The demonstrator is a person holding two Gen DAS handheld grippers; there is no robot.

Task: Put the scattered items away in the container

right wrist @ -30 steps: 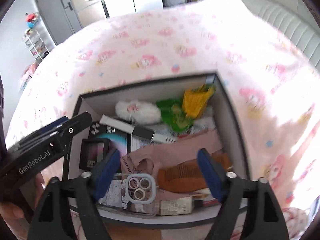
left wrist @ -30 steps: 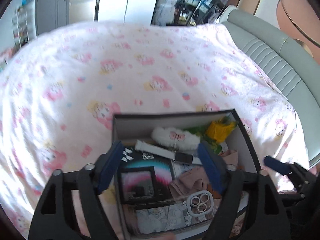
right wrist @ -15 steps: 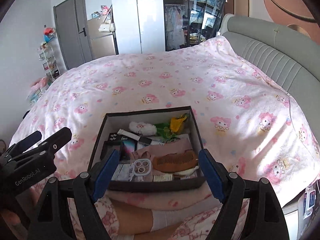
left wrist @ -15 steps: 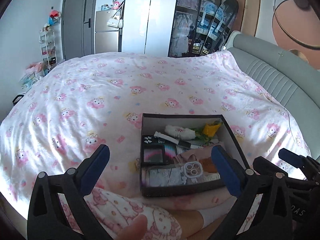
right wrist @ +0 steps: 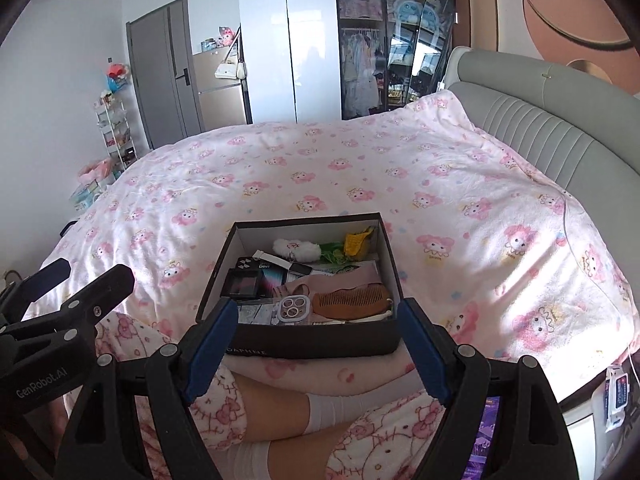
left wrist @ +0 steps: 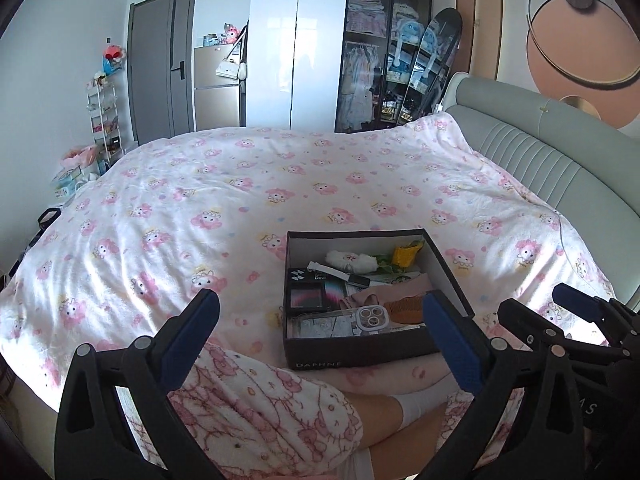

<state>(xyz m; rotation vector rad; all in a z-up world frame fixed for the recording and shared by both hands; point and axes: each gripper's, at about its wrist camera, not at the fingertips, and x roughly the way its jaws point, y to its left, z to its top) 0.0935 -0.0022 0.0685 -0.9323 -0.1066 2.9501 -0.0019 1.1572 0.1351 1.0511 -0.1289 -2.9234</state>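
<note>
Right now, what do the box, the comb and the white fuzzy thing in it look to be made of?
Box: likely matte dark cardboard; thin straight walls, pale inside, printed lettering on the front.
Comb: probably wood, though brown plastic is possible; warm brown, dull finish, fine even teeth.
White fuzzy item: plush or faux fur by its soft, shaggy outline; what lies under the fluff cannot be told.

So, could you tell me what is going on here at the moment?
A person sits on the bed holding two grippers. The left gripper and right gripper are both open and empty, held above the person's lap. In front of them the dark box rests on the pink blanket, already holding a wooden comb, a phone case and other small items. Nothing loose shows on the blanket.
</note>
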